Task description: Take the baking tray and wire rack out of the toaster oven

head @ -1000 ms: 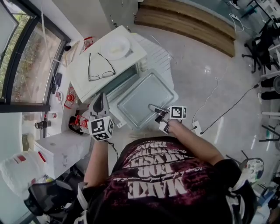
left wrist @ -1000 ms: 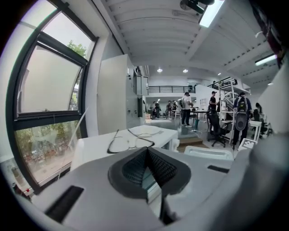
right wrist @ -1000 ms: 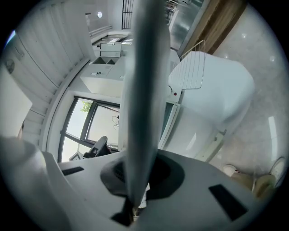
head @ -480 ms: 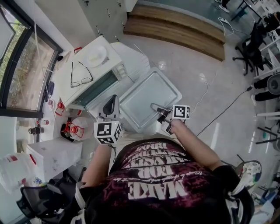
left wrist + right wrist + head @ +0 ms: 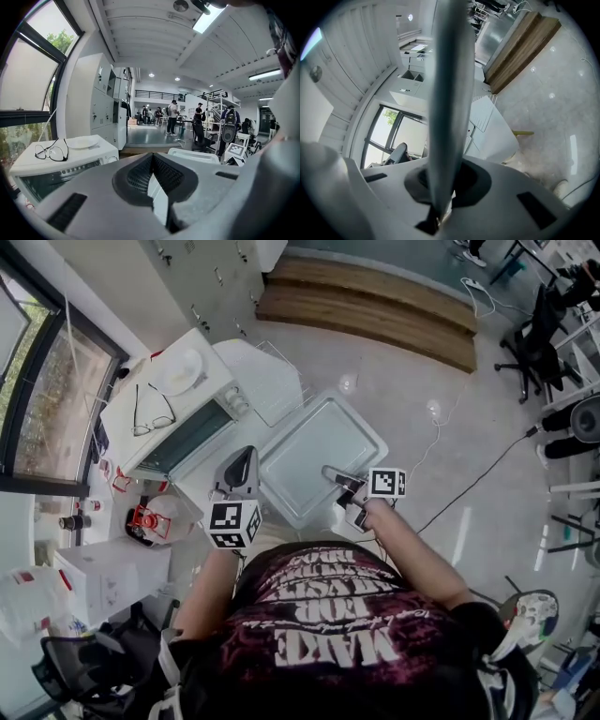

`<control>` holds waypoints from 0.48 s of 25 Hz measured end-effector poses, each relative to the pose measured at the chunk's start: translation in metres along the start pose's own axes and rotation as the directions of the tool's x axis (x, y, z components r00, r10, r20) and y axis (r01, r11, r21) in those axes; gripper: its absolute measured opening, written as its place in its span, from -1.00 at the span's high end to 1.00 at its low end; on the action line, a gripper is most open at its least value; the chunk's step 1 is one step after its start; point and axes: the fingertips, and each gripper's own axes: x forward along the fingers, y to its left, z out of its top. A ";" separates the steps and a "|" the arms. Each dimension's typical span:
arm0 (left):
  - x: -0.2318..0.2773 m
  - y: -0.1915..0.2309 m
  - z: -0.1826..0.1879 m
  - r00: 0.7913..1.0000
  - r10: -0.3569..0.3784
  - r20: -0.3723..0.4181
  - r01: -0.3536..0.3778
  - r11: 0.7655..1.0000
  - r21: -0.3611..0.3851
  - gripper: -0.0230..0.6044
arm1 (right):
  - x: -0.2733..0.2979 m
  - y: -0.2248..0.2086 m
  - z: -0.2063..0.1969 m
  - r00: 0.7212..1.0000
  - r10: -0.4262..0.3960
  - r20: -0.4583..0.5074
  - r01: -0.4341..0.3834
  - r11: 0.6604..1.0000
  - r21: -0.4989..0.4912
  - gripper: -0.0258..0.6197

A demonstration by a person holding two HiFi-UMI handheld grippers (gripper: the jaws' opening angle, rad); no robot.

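Carry step: baking tray [image 5: 319, 451] is out of the toaster oven [image 5: 169, 413] and hangs over the floor [image 5: 422, 362], held from my side. Right gripper [image 5: 336, 476] has its fingers clamped shut on the near rim; in the right gripper view that rim runs edge-on straight up from between them [image 5: 447, 93]. Left gripper [image 5: 246, 457] sits at the tray's left corner with its fingers closed on a thin pale sliver, which I read as the same rim. The tray's far edge shows just right of it [image 5: 197, 155]. To do this well I'd keep both hands moving together and at the same height so the thin rim doesn't twist or slide out of either pinch. I'd hold the tray flat and swing wide of the oven corner. I can't see a put-down spot from here, so I'd pick one before letting go. Wire rack [image 5: 281, 371] looks already out, lying on the white surface beside the oven, though it's small and I'm not sure. Glasses [image 5: 150, 409] and plate [image 5: 178, 371] sit on the oven top, untouched. Versus a second ago: the tray was right up against the oven mouth, now it's well clear and further right. Both grippers went with it, the right still on the same part of the rim, and the oven has slid toward the upper left of the head view.
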 end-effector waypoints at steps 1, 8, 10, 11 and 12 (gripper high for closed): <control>0.002 0.000 0.000 1.000 0.002 -0.006 -0.002 1.000 0.004 0.91 | 0.001 -0.001 0.003 1.000 0.002 -0.005 -0.002 1.000 0.006 0.88; 0.026 0.043 -0.007 0.997 0.056 -0.044 -0.056 0.998 -0.009 0.91 | 0.039 -0.010 0.032 0.998 0.049 -0.045 -0.048 0.999 0.022 0.88; 0.043 0.061 -0.005 0.997 0.070 -0.042 -0.071 0.997 -0.030 0.91 | 0.052 -0.012 0.046 0.997 0.048 -0.063 -0.046 0.999 0.022 0.88; 0.053 0.069 -0.001 0.997 0.074 -0.037 -0.076 0.996 -0.040 0.91 | 0.058 -0.012 0.053 0.996 0.044 -0.074 -0.043 0.999 0.020 0.88; 0.063 0.075 0.003 0.997 0.077 -0.028 -0.078 0.996 -0.047 0.91 | 0.062 -0.011 0.061 0.995 0.045 -0.085 -0.044 0.999 0.014 0.88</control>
